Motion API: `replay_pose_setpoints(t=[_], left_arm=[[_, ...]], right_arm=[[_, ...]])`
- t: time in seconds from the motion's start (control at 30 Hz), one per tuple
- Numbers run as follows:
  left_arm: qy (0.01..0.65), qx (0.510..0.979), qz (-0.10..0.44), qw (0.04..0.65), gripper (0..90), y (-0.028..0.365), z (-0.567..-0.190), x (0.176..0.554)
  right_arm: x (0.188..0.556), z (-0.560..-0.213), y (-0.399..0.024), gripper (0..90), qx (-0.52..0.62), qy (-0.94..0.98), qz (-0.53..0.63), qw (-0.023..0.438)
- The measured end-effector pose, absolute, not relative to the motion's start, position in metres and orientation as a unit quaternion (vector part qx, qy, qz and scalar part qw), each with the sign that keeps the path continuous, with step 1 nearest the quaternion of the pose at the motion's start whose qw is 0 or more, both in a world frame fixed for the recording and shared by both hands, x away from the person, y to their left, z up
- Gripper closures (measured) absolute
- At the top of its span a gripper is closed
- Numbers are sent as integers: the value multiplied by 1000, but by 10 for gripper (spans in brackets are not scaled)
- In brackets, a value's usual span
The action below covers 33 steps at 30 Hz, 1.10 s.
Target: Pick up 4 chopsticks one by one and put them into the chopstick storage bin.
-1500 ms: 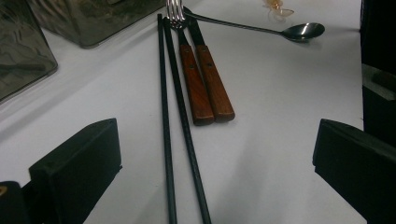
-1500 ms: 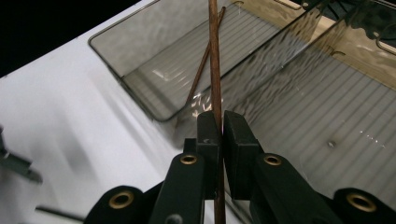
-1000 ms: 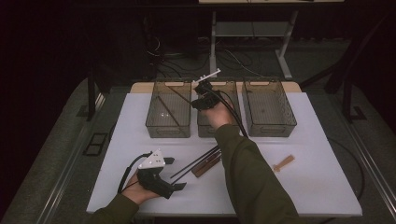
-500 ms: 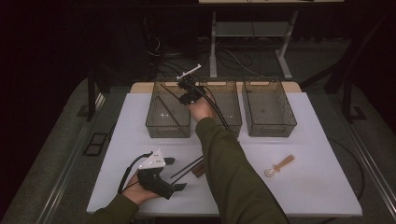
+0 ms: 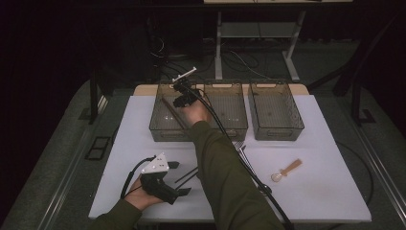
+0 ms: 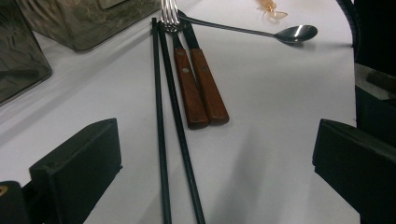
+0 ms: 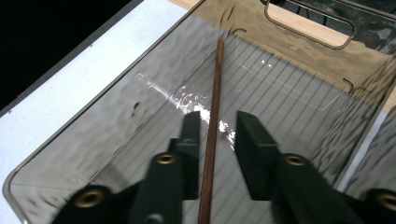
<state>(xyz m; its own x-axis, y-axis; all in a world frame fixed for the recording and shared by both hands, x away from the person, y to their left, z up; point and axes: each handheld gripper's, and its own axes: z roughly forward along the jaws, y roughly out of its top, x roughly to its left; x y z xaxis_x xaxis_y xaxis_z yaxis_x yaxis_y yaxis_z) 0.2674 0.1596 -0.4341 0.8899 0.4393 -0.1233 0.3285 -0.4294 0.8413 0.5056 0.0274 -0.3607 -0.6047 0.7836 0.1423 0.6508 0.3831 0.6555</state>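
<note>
Right gripper hangs over the leftmost clear bin, jaws just opened and slack around a brown chopstick that runs between them, its far end down in the bin. No writing can be read anywhere. Left gripper rests released on the white table, dark room around. Ahead of its jaws lie black chopsticks, two wooden-handled utensils and a metal spoon.

Dim room, lit table, glare on the bin floor.
</note>
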Motion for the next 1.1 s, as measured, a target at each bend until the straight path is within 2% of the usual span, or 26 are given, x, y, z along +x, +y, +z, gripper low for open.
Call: replay_pose_setpoints(t=[0.23, 0.47, 0.9, 1.1], left_arm=[[227, 844, 58, 483, 2, 160, -434, 268], [229, 845, 60, 480, 2, 160, -435, 268], [233, 845, 57, 477, 2, 161, -435, 268], [237, 845, 58, 477, 1, 161, -437, 269]], right_arm=[[502, -354, 16, 455, 420, 832, 350, 93], [486, -345, -4, 293, 381, 840, 376, 95], [453, -337, -64, 112, 354, 840, 400, 98], [439, -335, -90, 103, 342, 837, 416, 97]])
